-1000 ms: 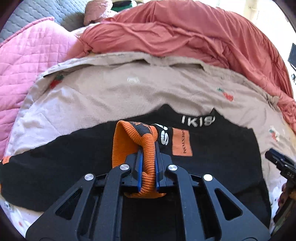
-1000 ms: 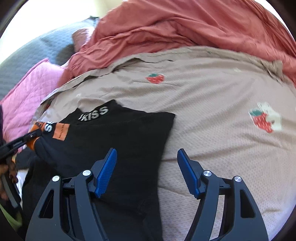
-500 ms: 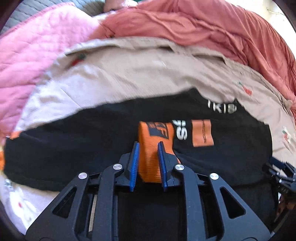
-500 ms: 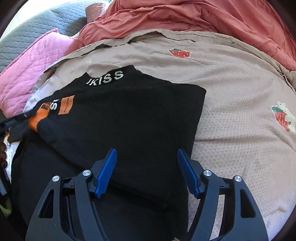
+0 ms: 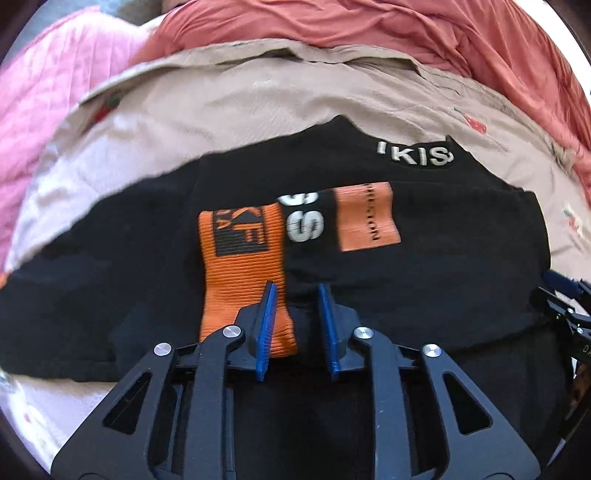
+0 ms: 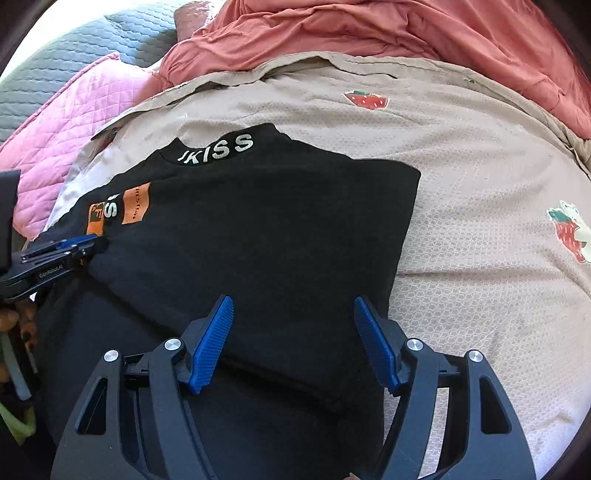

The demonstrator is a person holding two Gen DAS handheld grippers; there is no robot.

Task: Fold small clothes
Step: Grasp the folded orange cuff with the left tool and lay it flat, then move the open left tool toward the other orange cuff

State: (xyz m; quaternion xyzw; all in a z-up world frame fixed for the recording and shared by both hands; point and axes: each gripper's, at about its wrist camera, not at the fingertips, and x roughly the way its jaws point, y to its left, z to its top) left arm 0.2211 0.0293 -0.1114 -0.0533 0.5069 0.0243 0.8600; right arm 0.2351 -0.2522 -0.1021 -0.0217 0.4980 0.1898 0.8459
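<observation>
A black long-sleeved top point(image 5: 424, 277) point(image 6: 258, 229) lies flat on the bed, its lettered collar point(image 5: 413, 157) at the far side. One sleeve is folded across the body, and its orange ribbed cuff point(image 5: 240, 266) point(image 6: 95, 218) rests flat beside an orange patch point(image 5: 365, 218). My left gripper point(image 5: 297, 286) point(image 6: 74, 243) hovers low over the cuff's near end. Its jaws are opening and the pads no longer press the cuff, which lies mostly under the left finger. My right gripper point(image 6: 292, 301) point(image 5: 561, 295) stands open over the top's right half, gripping nothing.
The top rests on a beige sheet with strawberry prints point(image 6: 461, 184). A rumpled red duvet point(image 6: 406, 33) is heaped along the far side. A pink quilt point(image 6: 62, 118) and a grey quilted cover point(image 6: 66, 55) lie at the far left.
The left gripper sank with the orange cuff, laid it flat on the top and parted its jaws. The right gripper first moved in over the top, then held still.
</observation>
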